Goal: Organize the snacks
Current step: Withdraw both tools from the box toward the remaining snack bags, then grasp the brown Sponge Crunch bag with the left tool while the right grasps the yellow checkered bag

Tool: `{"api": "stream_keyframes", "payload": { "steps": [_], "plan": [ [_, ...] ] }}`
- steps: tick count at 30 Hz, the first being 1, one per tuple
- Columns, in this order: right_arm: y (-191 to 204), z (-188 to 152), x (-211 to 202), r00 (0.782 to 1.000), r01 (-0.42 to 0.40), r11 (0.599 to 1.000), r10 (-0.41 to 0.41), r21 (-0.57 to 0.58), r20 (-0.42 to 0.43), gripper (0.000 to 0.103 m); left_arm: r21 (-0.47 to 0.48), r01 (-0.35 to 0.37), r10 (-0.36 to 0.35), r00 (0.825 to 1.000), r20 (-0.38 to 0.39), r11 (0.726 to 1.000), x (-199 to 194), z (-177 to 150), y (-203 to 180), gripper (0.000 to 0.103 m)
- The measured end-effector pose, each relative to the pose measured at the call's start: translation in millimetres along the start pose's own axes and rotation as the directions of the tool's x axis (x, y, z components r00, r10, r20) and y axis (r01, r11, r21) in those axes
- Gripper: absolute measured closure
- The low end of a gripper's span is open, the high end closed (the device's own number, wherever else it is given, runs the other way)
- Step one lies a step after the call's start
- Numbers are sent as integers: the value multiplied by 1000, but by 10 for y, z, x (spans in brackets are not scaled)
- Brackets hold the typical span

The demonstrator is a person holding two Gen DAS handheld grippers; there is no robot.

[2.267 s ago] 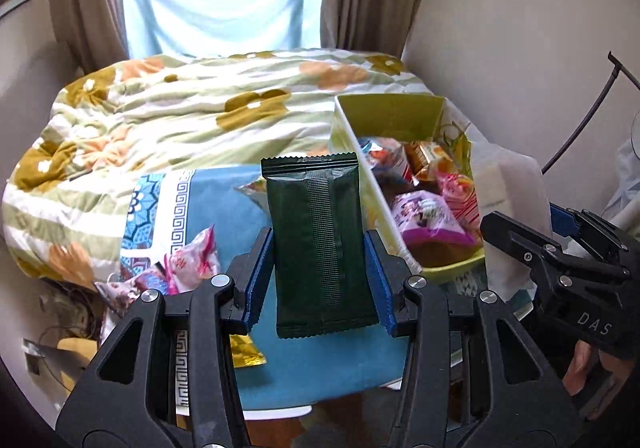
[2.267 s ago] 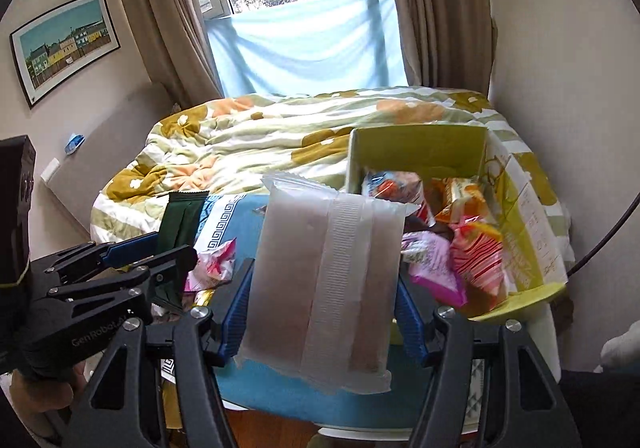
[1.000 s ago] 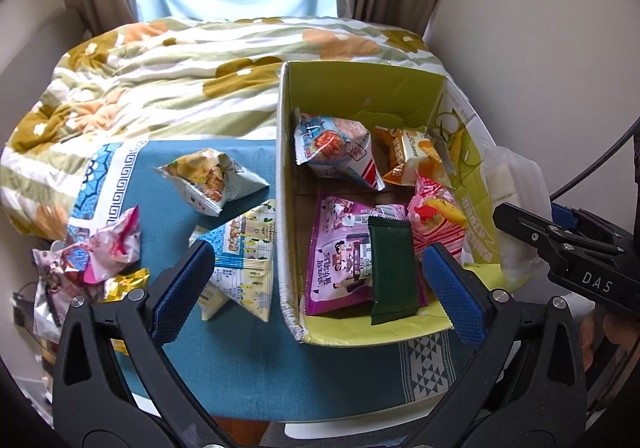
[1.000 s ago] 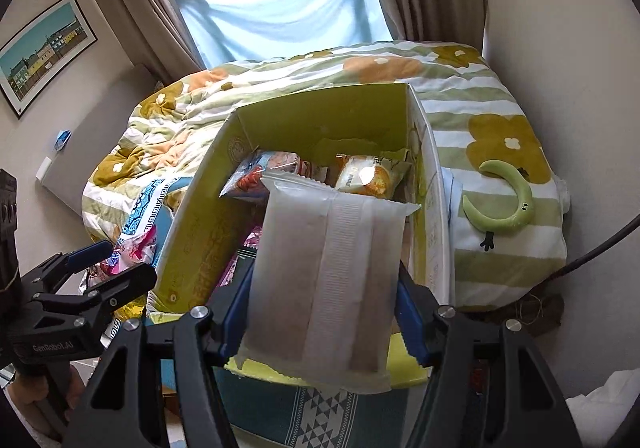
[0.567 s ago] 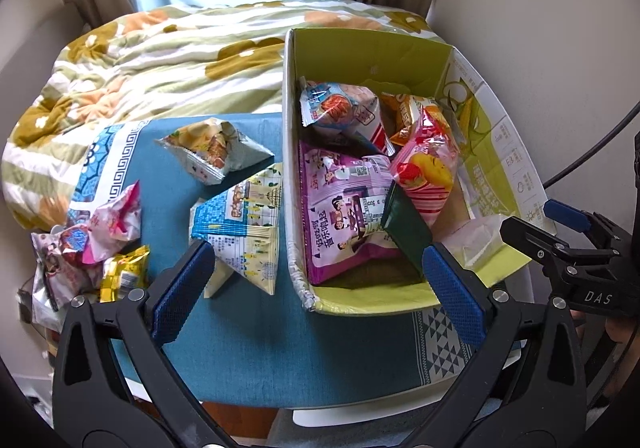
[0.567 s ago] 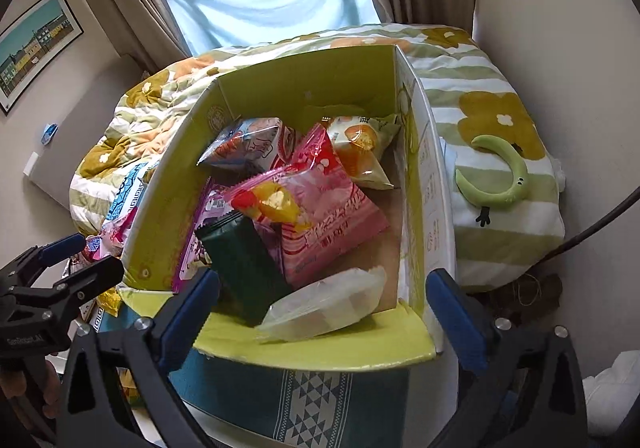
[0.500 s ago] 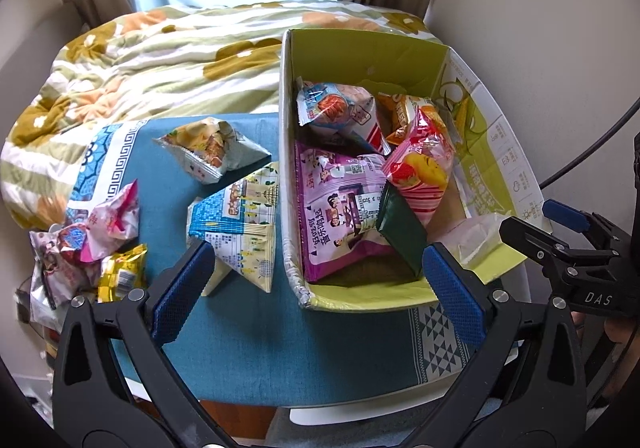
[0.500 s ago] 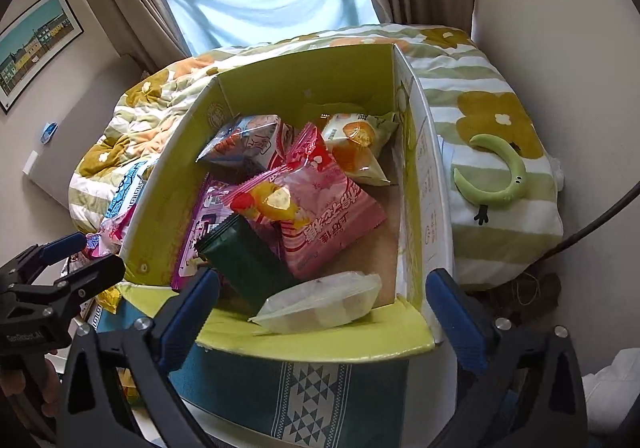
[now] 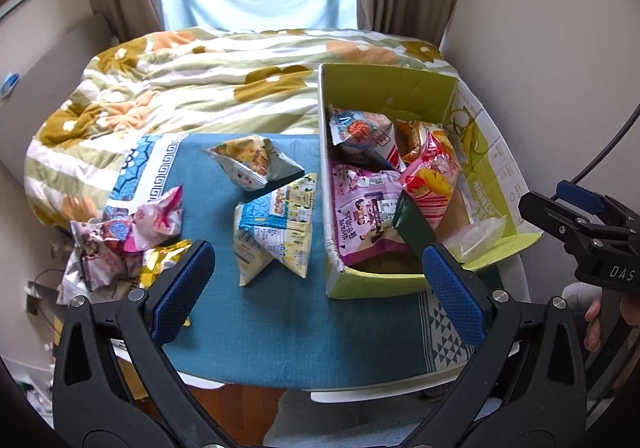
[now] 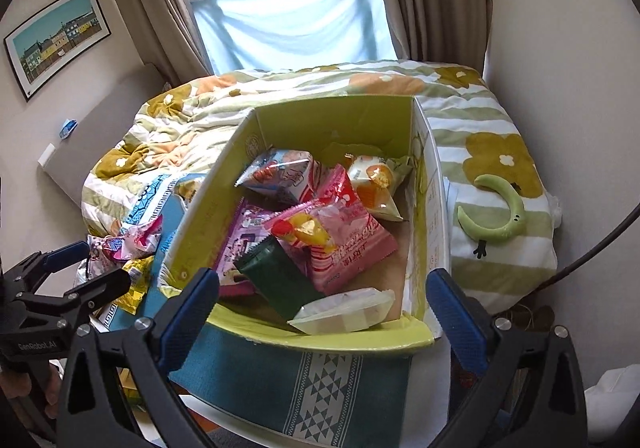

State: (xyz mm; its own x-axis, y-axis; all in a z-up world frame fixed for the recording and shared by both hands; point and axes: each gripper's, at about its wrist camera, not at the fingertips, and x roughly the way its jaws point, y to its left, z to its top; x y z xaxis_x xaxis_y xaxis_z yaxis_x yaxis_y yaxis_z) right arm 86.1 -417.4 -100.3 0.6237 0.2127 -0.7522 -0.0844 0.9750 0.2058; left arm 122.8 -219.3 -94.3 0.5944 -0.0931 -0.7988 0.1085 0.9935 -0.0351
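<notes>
A yellow-green cardboard box (image 9: 384, 96) (image 10: 332, 120) on the blue table cloth holds several snack bags, among them a dark green pack (image 9: 414, 226) (image 10: 280, 280) and a clear whitish pack (image 9: 476, 236) (image 10: 344, 314) near its front wall. My left gripper (image 9: 320, 288) is open and empty above the table's front edge, left of the box. My right gripper (image 10: 322, 312) is open and empty in front of the box. Two loose bags (image 9: 256, 162) (image 9: 276, 232) lie left of the box, and a pile of pink and yellow snacks (image 9: 124, 240) sits at the table's left edge.
The blue cloth (image 9: 280, 320) covers a small table that stands against a bed with a flowered quilt (image 9: 200, 80). A wall runs on the right. A green curved plush (image 10: 496, 212) lies on the bed right of the box.
Both grippers have let go of their packs, the dark green and the clear one, which now lie in the box. Both grippers have opened wide and drawn back from the box.
</notes>
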Motion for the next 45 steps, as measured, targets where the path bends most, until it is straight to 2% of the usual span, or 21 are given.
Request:
{"api": "stream_keyframes", "payload": {
  "steps": [8, 17, 23, 28, 34, 36, 39, 41, 45],
  "plan": [
    [508, 201, -110, 995, -83, 995, 85, -54, 51, 0, -51, -41, 44, 998, 41, 998, -284, -19, 564, 0],
    [1389, 299, 14, 989, -129, 990, 134, -63, 70, 0, -41, -55, 55, 998, 19, 998, -364, -14, 1568, 0],
    [2031, 245, 291, 993, -112, 993, 113, -49, 39, 0, 36, -40, 40, 999, -24, 999, -215, 4, 2222, 0],
    [2490, 142, 645, 996, -88, 995, 88, -43, -13, 0, 183, 1, 19, 994, -106, 983, 113, -16, 2638, 0],
    [2795, -46, 1113, 995, -46, 999, 47, 12, -90, 0, 317, 112, -32, 969, -247, 942, 689, -36, 2862, 0],
    [2851, -123, 1267, 992, -32, 999, 35, 22, -122, 0, 361, 124, -15, 957, -290, 924, 895, -62, 2855, 0],
    [2902, -240, 1480, 986, -16, 999, 21, 35, -167, 0, 401, 140, 22, 928, -373, 905, 1237, -157, 2832, 0],
    [2927, -327, 1606, 980, -4, 999, 11, 36, -199, 0, 419, 141, 40, 918, -394, 897, 1394, -209, 2835, 0],
    [2954, -475, 1860, 965, 2, 999, 10, 45, -263, 0, 441, 139, 55, 915, -400, 886, 1571, -237, 2830, 0]
  ]
}}
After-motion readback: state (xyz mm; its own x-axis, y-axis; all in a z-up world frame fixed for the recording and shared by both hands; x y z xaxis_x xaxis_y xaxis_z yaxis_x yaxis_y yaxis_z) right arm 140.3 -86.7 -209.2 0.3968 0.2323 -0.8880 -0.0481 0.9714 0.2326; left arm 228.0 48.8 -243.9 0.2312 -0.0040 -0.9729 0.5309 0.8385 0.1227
